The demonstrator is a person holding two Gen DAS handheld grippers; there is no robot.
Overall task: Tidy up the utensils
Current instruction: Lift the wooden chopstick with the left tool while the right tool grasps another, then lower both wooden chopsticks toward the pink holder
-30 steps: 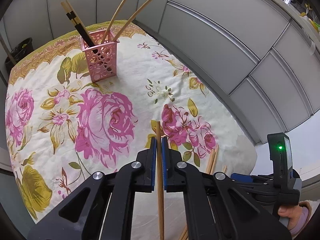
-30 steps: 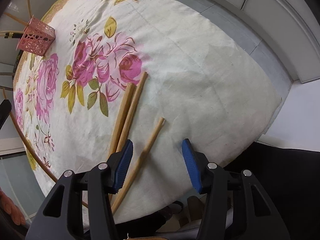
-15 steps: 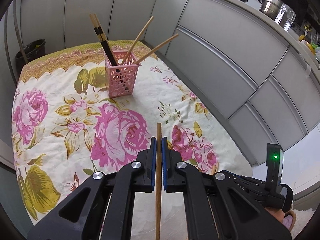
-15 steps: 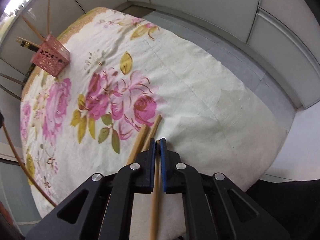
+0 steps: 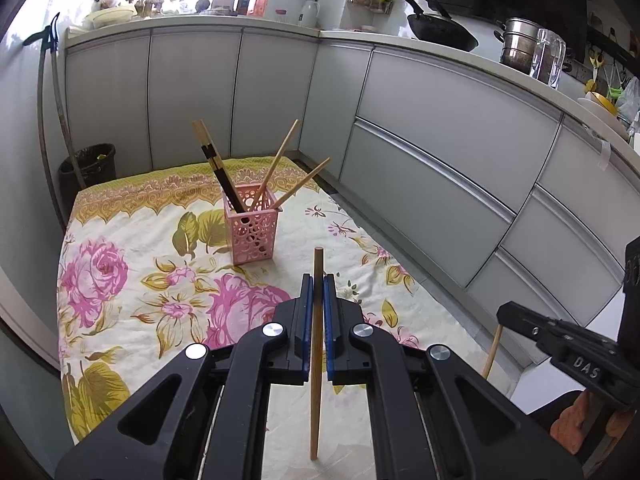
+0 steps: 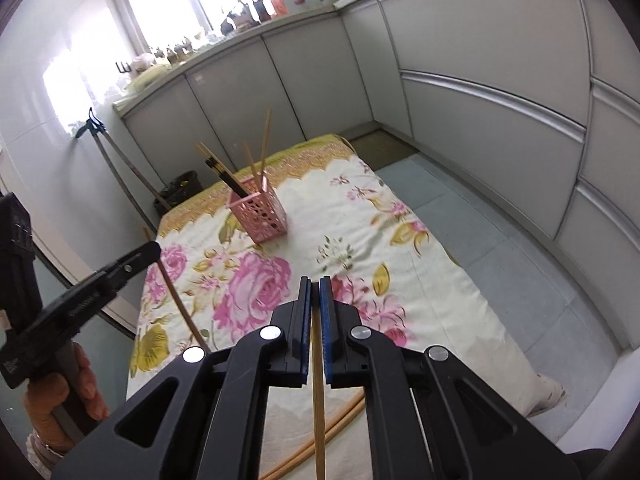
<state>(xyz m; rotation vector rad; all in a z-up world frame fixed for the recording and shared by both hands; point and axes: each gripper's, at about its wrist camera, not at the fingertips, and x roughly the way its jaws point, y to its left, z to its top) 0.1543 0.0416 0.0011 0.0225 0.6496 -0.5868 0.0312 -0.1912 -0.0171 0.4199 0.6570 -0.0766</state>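
Above the floral tablecloth [image 5: 120, 292]: left gripper [image 5: 316, 280] tilted downward, clamped on one wooden chopstick [image 5: 316, 360]; right gripper [image 6: 315, 284], likewise angled down, clenched on a second chopstick [image 6: 319, 400]. Pink holder [image 5: 252, 232] stands upright beyond, holding four chopsticks.

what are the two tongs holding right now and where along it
Each holds one wooden chopstick. Left tongs clamp theirs near its upper end; right tongs clamp theirs right by its tip.
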